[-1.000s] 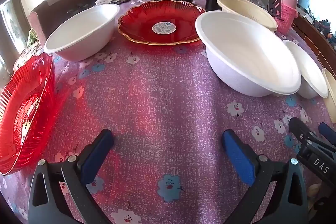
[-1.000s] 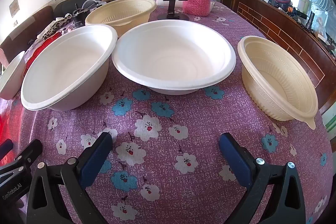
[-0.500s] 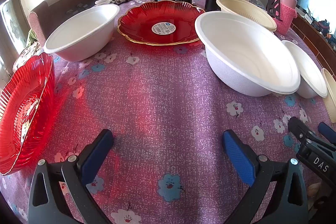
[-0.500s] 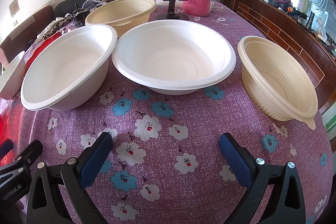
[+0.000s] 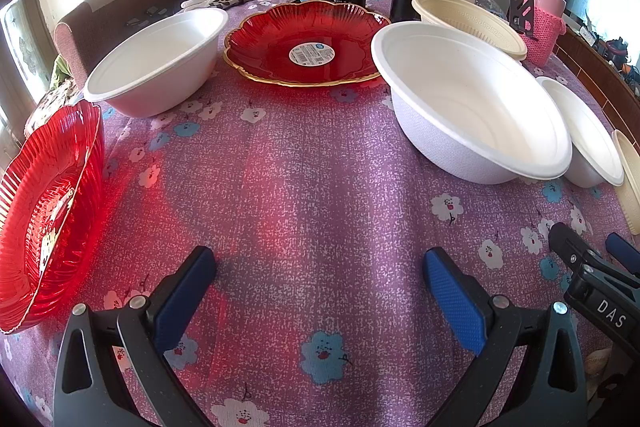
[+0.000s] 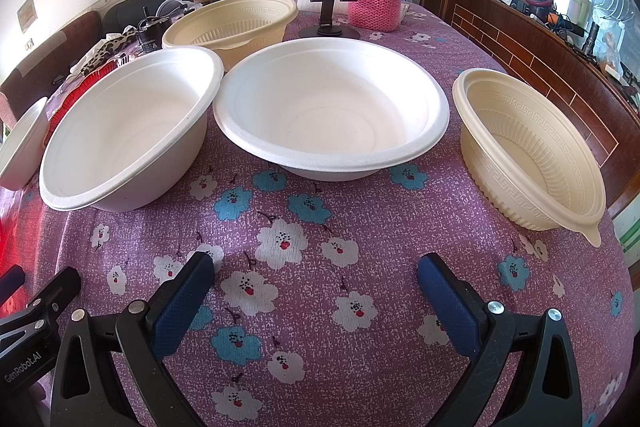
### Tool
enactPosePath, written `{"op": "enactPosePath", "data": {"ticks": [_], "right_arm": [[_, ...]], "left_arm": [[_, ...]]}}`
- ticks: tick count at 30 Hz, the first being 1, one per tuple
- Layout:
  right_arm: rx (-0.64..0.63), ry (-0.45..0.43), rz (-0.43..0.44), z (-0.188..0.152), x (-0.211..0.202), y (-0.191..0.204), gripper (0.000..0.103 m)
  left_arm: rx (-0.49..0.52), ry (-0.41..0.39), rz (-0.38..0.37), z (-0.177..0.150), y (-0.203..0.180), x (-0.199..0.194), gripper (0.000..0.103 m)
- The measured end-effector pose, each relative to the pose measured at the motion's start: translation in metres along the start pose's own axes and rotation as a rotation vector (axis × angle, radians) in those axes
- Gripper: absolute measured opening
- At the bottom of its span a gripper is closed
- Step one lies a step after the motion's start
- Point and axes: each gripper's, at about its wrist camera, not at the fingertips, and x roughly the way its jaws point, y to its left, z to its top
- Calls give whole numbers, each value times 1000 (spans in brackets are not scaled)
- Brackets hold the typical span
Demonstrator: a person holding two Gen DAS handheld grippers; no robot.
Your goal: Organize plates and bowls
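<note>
Left gripper (image 5: 318, 263): released, its blue pads spread wide and holding nothing; it hangs low over the flowered tabletop (image 5: 320, 167).
Right gripper (image 6: 316, 269): also released and empty, low over the same cloth.
White bowls: one deep bowl (image 6: 132, 123) stands ahead and to the left of the right gripper, one shallow bowl (image 6: 332, 107) straight ahead of it; their rims touch or almost touch, I cannot tell which. A third white bowl (image 5: 160, 59) stands far ahead on the left of the left gripper.
Cream bowls: one (image 6: 532, 147) to the right of the right gripper, near the tabletop edge; another (image 6: 236, 23) behind the white ones.
Red plates: one (image 5: 308, 43) lies flat, far ahead of the left gripper; a second (image 5: 44, 203) is at its left, tilted at the tabletop edge.
Risk, thin rims: the white bowls look light and soft, so a hard pinch probably dents the rim, and a weak one lets the bowl slip.
Risk, neighbours: lifting one of the two close white bowls may push the other.
Risk, edges: a careless touch may send the tilted red plate or the right cream bowl off the tabletop.
Risk, cloth: a low pad may catch the fabric and drag everything.
</note>
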Motion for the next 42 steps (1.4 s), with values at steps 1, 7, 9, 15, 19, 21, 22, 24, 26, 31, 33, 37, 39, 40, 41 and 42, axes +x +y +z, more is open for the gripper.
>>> {"op": "enactPosePath", "data": {"ticks": [1, 7, 9, 15, 19, 21, 22, 24, 26, 31, 33, 37, 39, 40, 41, 42], "right_arm": [[0, 0, 0, 0, 0, 0, 102], [0, 0, 0, 0, 0, 0, 102], [0, 0, 0, 0, 0, 0, 102], [0, 0, 0, 0, 0, 0, 102], [0, 0, 0, 0, 0, 0, 102], [0, 0, 0, 0, 0, 0, 102], [0, 0, 0, 0, 0, 0, 102], [0, 0, 0, 0, 0, 0, 102], [0, 0, 0, 0, 0, 0, 102], [1, 0, 1, -1, -2, 0, 102], [9, 13, 4, -1, -3, 0, 102], [34, 79, -14, 7, 2, 0, 102], [40, 78, -24, 7, 4, 0, 102], [41, 75, -29, 8, 4, 1, 102], [41, 76, -30, 9, 4, 1, 102], [42, 76, -32, 9, 3, 0, 102]], "left_arm": [[0, 0, 0, 0, 0, 0, 103], [0, 0, 0, 0, 0, 0, 103], [-1, 0, 0, 0, 0, 0, 103], [-1, 0, 0, 0, 0, 0, 103], [-1, -1, 0, 0, 0, 0, 103], [-1, -1, 0, 0, 0, 0, 103], [-1, -1, 0, 0, 0, 0, 103], [-1, -1, 0, 0, 0, 0, 103], [0, -1, 2, 0, -1, 0, 103], [-1, 1, 4, 0, 0, -2, 103], [7, 8, -3, 0, 0, -2, 103], [28, 14, -20, 1, 0, -1, 103], [24, 9, -12, 0, 0, -2, 103], [23, 7, -5, -1, -1, -3, 103], [25, 5, 2, -2, -1, -3, 103], [32, 4, 7, -2, -3, -4, 103]]}}
